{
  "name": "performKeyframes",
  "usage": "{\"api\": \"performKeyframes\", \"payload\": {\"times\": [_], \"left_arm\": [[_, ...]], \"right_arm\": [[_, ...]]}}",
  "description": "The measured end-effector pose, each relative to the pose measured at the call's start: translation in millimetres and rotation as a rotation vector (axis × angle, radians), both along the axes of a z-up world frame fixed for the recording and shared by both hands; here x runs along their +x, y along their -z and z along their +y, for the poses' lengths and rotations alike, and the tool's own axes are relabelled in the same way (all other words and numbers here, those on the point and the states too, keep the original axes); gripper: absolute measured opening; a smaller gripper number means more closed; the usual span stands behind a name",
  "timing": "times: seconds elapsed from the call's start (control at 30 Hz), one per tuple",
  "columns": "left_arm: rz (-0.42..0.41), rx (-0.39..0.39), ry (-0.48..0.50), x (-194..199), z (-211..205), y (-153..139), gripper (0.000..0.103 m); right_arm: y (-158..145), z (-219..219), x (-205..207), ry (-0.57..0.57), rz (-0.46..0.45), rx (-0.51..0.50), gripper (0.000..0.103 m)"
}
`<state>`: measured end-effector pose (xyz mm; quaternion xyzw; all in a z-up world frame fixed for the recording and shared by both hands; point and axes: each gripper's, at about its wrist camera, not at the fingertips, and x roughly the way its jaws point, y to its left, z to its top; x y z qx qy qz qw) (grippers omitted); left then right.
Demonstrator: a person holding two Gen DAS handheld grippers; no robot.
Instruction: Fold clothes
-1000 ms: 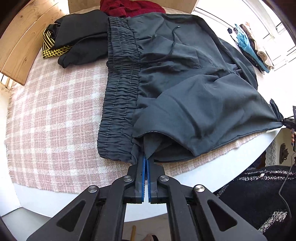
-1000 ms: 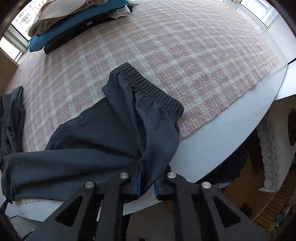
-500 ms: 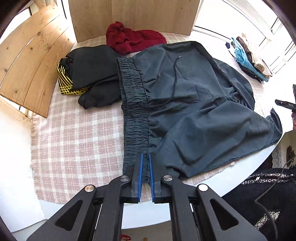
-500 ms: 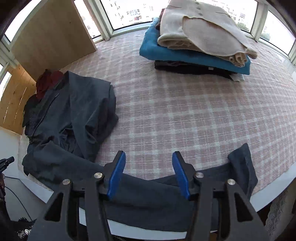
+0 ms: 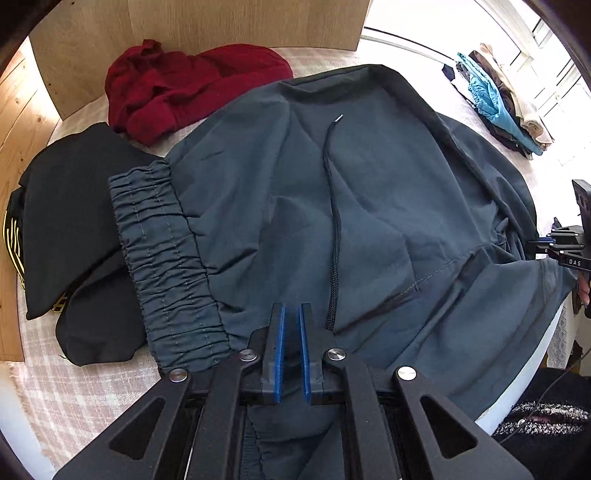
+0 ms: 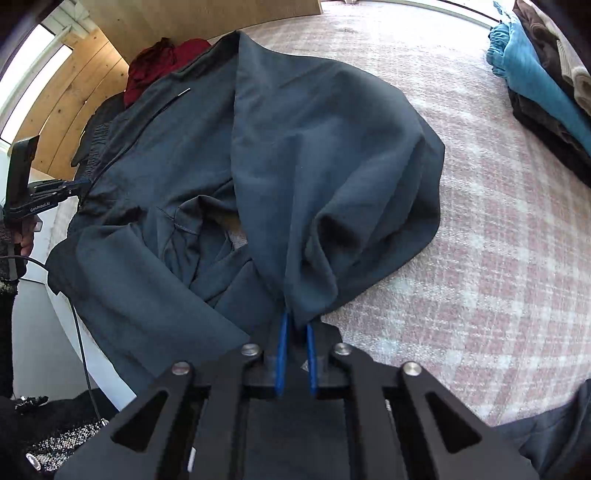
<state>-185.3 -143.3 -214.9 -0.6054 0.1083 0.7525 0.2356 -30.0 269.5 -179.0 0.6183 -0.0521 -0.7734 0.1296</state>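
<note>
Dark slate trousers with an elastic waistband and a black drawstring lie bunched on the pink plaid cloth. At the bottom of the left wrist view, my left gripper is shut with trouser cloth between its blue pads, just right of the waistband. It also shows in the right wrist view as the left gripper at the waist edge. My right gripper is closing its jaws onto a raised fold of the trousers, pads pressing the cloth. The left wrist view shows the right gripper at the far right.
A red garment and a black garment with yellow lines lie beyond the waistband, against a wooden panel. A stack of folded clothes stands at the far right. The plaid cloth ends at the white table edge.
My right gripper let go of the leg end, opened, swung over and closed on a fold near the middle. My left gripper moved forward over the waistband, still pinching cloth.
</note>
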Motion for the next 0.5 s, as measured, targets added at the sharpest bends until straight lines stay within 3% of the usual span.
{"api": "performKeyframes", "payload": {"times": [0.13, 0.37, 0.47, 0.5], "left_arm": [[-0.019, -0.034, 0.017, 2, 0, 12, 0.007], [-0.029, -0.034, 0.028, 4, -1, 15, 0.007], [-0.029, -0.029, 0.028, 7, 1, 14, 0.007], [-0.030, -0.026, 0.028, 8, 2, 14, 0.007]], "right_arm": [[-26, 31, -8, 0.061, 0.074, 0.100, 0.006], [-127, 128, -30, 0.312, 0.289, 0.504, 0.005], [-144, 155, -37, 0.353, 0.319, 0.596, 0.011], [-143, 162, -37, 0.357, 0.299, 0.557, 0.012]]}}
